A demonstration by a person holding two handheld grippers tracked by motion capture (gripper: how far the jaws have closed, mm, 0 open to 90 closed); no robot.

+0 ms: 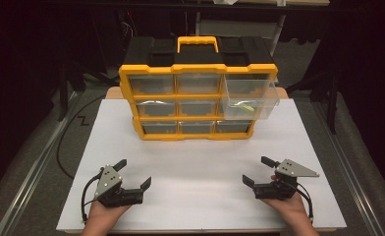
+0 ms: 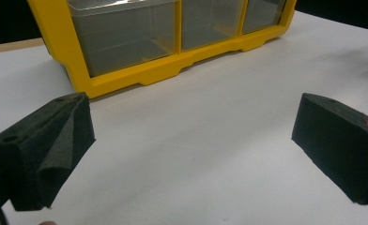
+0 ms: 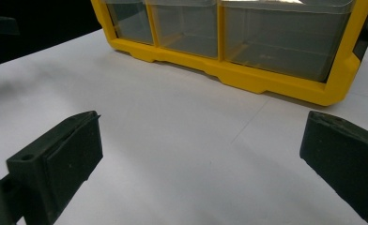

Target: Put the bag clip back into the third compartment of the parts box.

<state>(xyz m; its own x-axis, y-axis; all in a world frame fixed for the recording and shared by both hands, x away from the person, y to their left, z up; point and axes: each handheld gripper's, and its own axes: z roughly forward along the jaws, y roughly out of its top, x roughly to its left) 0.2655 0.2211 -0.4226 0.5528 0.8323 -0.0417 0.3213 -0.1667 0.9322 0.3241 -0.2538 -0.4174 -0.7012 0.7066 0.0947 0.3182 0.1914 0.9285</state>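
Both grippers' fingers wide open, empty, low in frame: bring your right gripper (image 1: 257,171) squarely to the pulled-out drawer (image 1: 249,98) (contents possibly yellow-green); left gripper (image 1: 134,172) waits.

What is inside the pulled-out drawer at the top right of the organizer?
Through the clear wall of the pulled-out drawer a small yellow-green item shows near the bottom; what it is I cannot tell. The back of the drawer stays inside the organizer, hidden by glare and the frame.
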